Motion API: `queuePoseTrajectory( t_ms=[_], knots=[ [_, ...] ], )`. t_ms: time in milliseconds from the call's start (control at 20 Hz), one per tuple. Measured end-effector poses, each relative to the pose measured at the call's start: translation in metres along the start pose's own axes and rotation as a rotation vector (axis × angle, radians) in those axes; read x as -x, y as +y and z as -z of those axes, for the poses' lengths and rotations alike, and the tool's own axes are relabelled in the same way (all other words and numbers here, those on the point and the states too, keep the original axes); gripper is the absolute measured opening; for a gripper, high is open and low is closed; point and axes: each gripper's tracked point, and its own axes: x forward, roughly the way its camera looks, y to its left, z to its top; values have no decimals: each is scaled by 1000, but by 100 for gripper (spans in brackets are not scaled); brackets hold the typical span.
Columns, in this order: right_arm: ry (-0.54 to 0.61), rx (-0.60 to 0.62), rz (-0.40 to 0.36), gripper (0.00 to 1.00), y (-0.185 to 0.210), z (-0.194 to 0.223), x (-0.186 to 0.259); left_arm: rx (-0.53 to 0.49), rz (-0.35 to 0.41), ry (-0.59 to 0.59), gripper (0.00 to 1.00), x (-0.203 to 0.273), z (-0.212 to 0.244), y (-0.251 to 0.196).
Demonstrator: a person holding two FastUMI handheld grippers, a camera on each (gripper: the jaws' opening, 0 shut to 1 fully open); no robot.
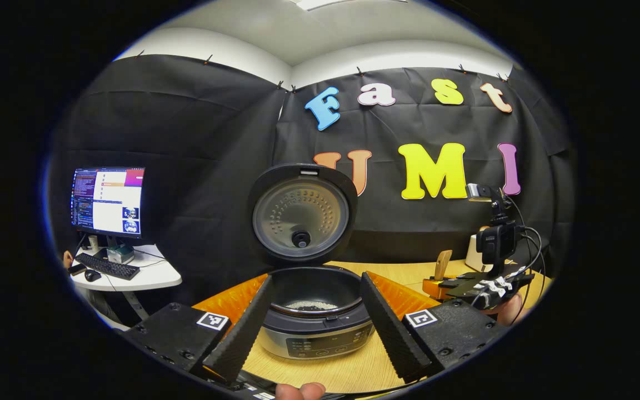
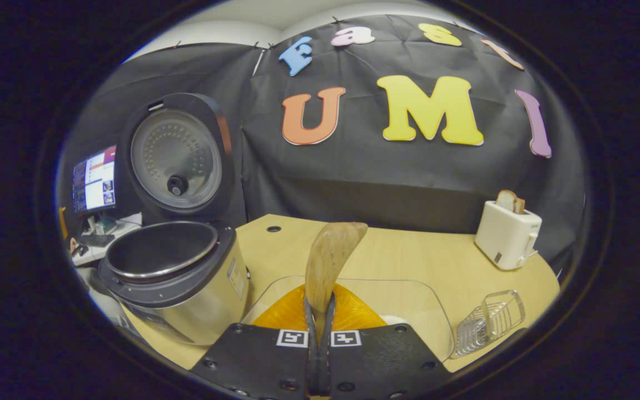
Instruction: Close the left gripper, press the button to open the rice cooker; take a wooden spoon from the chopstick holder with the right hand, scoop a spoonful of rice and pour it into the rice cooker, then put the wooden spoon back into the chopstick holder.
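Note:
The rice cooker [image 1: 314, 333] stands with its lid [image 1: 300, 214] raised; a little white rice lies in the pot. My left gripper [image 1: 317, 278] is open in front of it, one finger on each side of the pot, touching nothing. My right gripper [image 2: 320, 311] is shut on the handle of the wooden spoon [image 2: 331, 250], whose bowl points up and away; whether it carries rice I cannot tell. The spoon is right of the open rice cooker [image 2: 175, 272] and over a clear container [image 2: 409, 291]. In the left gripper view, the right gripper [image 1: 486, 289] and spoon [image 1: 442, 265] sit at the right.
A white toaster [image 2: 509, 233] with bread stands at the back right of the wooden table [image 2: 409, 261]. A wire holder [image 2: 492, 319] sits near the table's right front edge. A monitor [image 1: 108, 200] and a keyboard on a white side desk are off to the left.

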Motion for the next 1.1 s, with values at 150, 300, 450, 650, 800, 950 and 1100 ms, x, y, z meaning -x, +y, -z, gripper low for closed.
queuePoseTrajectory(
  t_ms=[150, 300, 450, 650, 800, 950, 1100],
  knots=[
    [31, -147, -33, 0, 4, 0, -3, -5, 1, 4, 99, 0, 0, -1],
    [46, -281, -76, 0, 11, -4, -6, -4, 8, 4, 99, 0, 0, -4],
    [41, -356, -94, 0, 11, -5, -7, -10, 10, 5, 99, 0, 0, -7],
    [40, -453, -103, 0, 6, -8, -8, -15, 11, 0, 99, 1, -2, -7],
    [32, -523, -105, 0, -10, -8, -9, -10, 9, -5, 99, 2, -3, -7],
    [15, -575, -82, 0, -35, -10, -5, -1, 1, -7, 100, 3, -4, -4],
    [-9, -626, -81, 0, -57, -18, 2, 13, 1, -13, 99, 1, -5, -7]
  ],
)
